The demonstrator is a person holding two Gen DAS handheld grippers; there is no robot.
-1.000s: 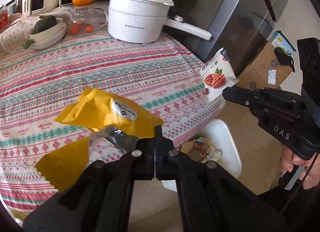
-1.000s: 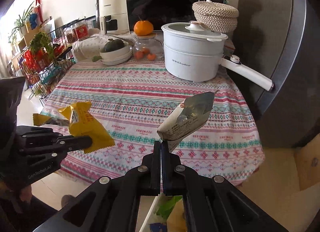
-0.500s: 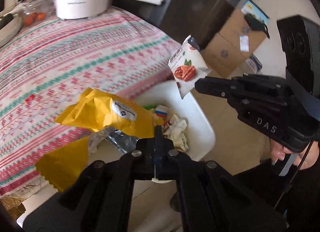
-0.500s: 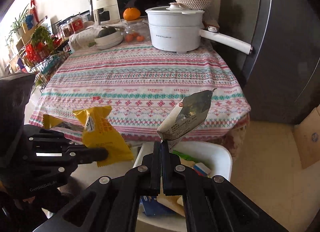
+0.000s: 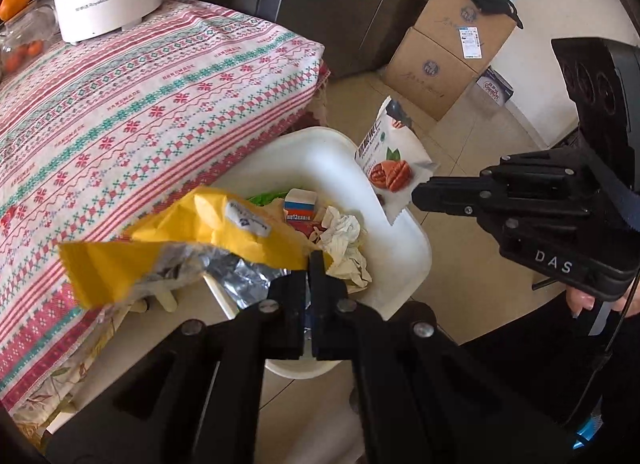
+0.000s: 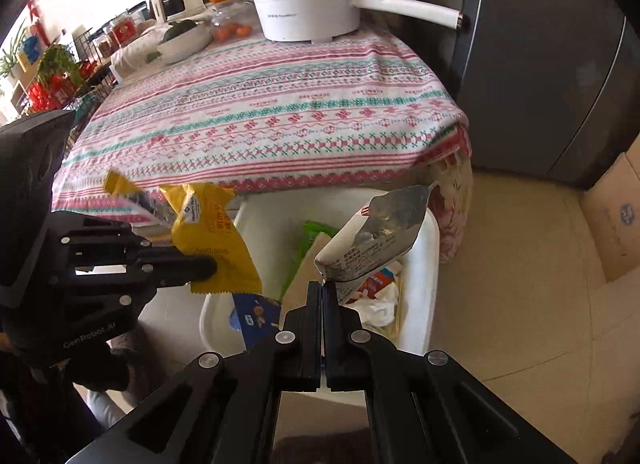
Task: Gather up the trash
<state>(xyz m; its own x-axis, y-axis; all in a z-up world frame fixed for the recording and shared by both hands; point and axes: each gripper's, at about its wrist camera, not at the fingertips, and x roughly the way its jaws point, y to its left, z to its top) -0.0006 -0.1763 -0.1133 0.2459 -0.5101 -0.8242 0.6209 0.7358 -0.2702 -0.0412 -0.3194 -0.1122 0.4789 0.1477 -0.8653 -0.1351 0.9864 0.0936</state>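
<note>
My left gripper (image 5: 310, 264) is shut on the corner of a torn yellow snack bag (image 5: 200, 236) with a silver lining, held over the near rim of the white trash bin (image 5: 404, 264). In the right wrist view the yellow bag (image 6: 212, 240) hangs left of the bin (image 6: 428, 292) from the left gripper (image 6: 214, 264). My right gripper (image 6: 322, 284) is shut on a white nut packet (image 6: 376, 240), upright above the bin's opening. From the left wrist view the nut packet (image 5: 390, 164) sits over the bin's far rim in the right gripper (image 5: 416, 192). The bin holds crumpled paper, wrappers and a small carton.
The table (image 6: 256, 112) with its patterned cloth stands just behind the bin, bearing a white pot (image 6: 308, 4), a bowl and fruit. A dark fridge (image 6: 540, 64) rises at the right. Cardboard boxes (image 5: 444, 56) stand on the tiled floor beyond the bin.
Both grippers moved from above the tabletop, off its edge and down over the trash bin, each still shut on its wrapper. The bin now fills the middle of both views.
</note>
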